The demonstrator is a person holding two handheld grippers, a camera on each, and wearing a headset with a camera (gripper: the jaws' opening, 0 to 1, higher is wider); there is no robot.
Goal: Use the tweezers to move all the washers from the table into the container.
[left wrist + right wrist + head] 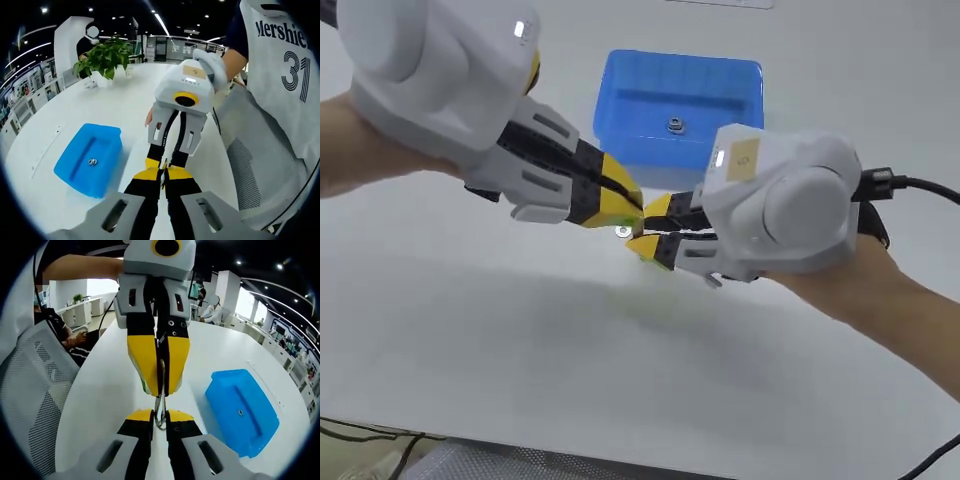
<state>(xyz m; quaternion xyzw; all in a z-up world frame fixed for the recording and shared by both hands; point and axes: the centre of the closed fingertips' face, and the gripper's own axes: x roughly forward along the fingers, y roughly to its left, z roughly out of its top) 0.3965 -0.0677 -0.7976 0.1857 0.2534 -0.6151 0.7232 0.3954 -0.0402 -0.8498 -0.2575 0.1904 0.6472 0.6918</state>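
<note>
White table [520, 350] spreads under everything you are working on, wide and bare in front of you. On its far side sits the blue container [720, 90], a shallow rectangular tub, well apart from the near edge and just beyond your two grippers.

Your left gripper [628, 205] comes in from the upper left of the head view, angled down toward the middle of the table. Your right gripper [642, 230] comes in from the right, and the two meet nearly tip to tip just in front of the container's near wall. Each gripper view looks straight at the other gripper, head on.

Between them runs the tweezers [160, 405], a thin metal pair. In the right gripper view the rounded end sits between your right jaws, which are pressed in on it. The rest runs up into the narrow slit between the yellow left jaws, which are drawn together around it. So both pairs of jaws are clamped on the tweezers.

Directly below the meeting jaws, a loose washer [623, 232] lies flat on the table, near the container but outside it. A second washer [674, 125] rests on the container floor, near the middle.
</note>
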